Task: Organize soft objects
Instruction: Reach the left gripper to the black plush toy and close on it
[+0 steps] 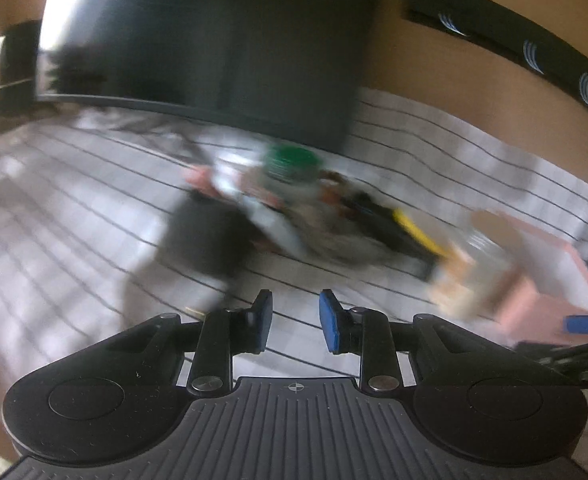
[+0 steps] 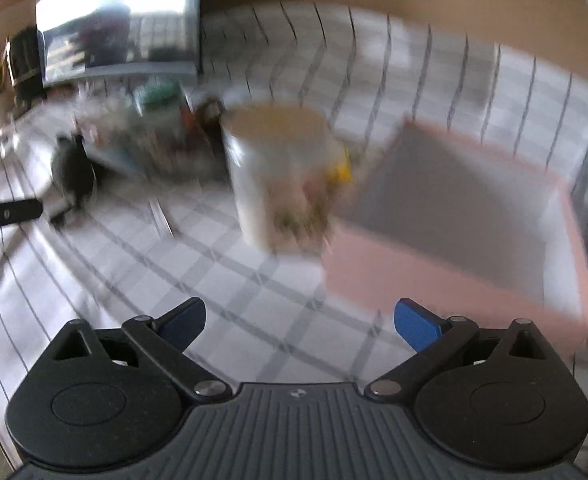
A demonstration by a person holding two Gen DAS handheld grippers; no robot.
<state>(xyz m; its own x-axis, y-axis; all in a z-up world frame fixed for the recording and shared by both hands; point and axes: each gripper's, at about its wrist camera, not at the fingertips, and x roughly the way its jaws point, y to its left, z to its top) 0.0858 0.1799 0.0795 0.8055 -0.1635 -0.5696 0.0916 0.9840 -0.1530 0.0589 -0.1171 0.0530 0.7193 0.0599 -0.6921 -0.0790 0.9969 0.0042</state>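
At the bottom of the left view, the left gripper (image 1: 296,320) has a small gap between its blue pads and holds nothing. At the bottom of the right view, the right gripper (image 2: 300,326) is wide open and empty. Farther up lies the checked cloth (image 2: 254,288). A blurry pile of things (image 1: 294,208), maybe the soft ones, sits mid-frame. The pink box (image 2: 434,276) is at the right.

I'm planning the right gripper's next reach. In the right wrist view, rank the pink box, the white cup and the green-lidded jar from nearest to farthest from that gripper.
1. Pink box: nearest, ahead and to the right of the right gripper.
2. White cup: straight ahead, just left of the box, beyond its near edge.
3. Green-lidded jar: farthest, upper left, in the blurred clutter pile.
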